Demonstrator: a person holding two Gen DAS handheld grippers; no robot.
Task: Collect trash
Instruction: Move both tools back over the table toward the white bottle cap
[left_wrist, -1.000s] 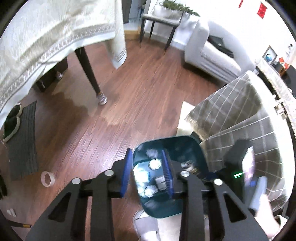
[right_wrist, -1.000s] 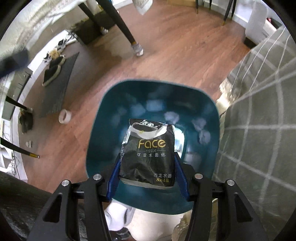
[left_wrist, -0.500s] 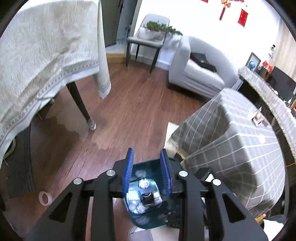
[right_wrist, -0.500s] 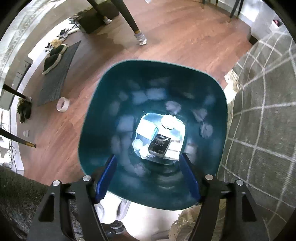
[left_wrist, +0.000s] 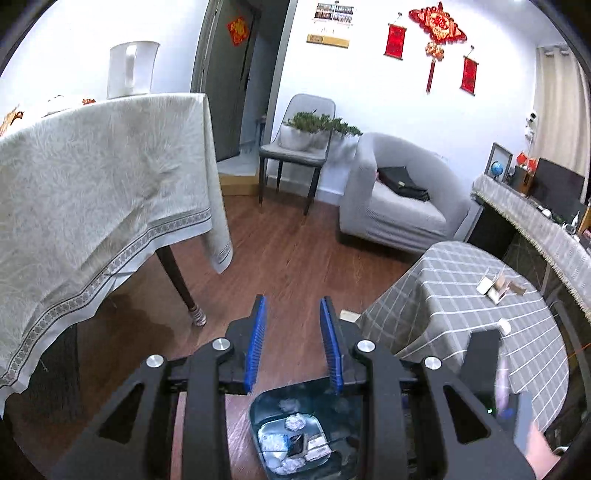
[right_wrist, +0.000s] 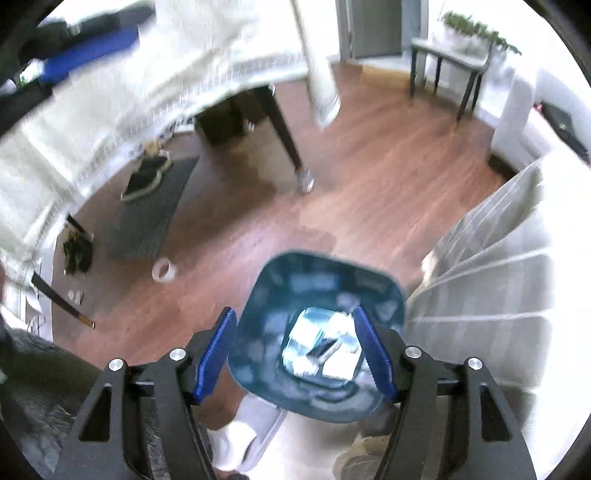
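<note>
Both grippers (left gripper (left_wrist: 293, 341), right gripper (right_wrist: 295, 354)) are held above the teal bin (right_wrist: 317, 332), jaws wide and empty, presumably freed for remaining trash beyond it (tape roll (right_wrist: 163, 270)).

The left gripper (left_wrist: 293, 345) is held level and looks outward, its two blue-padded fingers (left_wrist: 256, 343) parted with a clear gap between them and nothing held. The right gripper (right_wrist: 295, 354) tilts steeply downward, its blue fingers (right_wrist: 216, 354) spread much wider apart, also holding nothing. In the left wrist view, the right gripper shows again as a blurred dark shape at the lower right edge, with the hand (left_wrist: 537, 456) behind it.
</note>
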